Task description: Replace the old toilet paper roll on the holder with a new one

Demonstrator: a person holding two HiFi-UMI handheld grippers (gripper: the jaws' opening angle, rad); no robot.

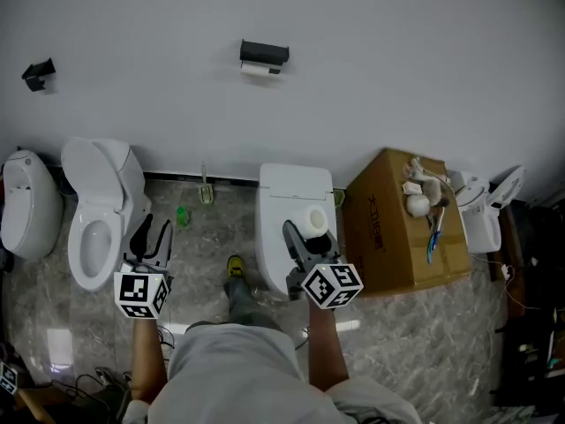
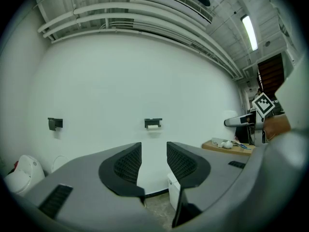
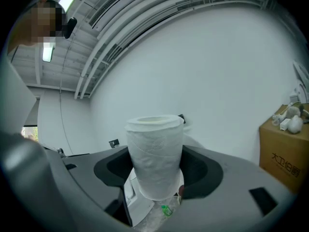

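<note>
- White new roll (image 3: 155, 158) stands upright, pinched in the right gripper (image 1: 311, 235)'s wide-set jaws, at one o'clock.
- Left gripper (image 2: 154, 164), eleven o'clock: jaws apart, empty.
- Holder (image 1: 263, 53) with old roll (image 1: 257, 70), far at twelve o'clock; gripped low, the soft paper could tip out on the way.

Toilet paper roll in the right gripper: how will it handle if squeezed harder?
The toilet paper roll looks soft, so it would probably dent. It is likely light; the right gripper should carry it easily. Being round, it may roll if laid sideways.
</note>
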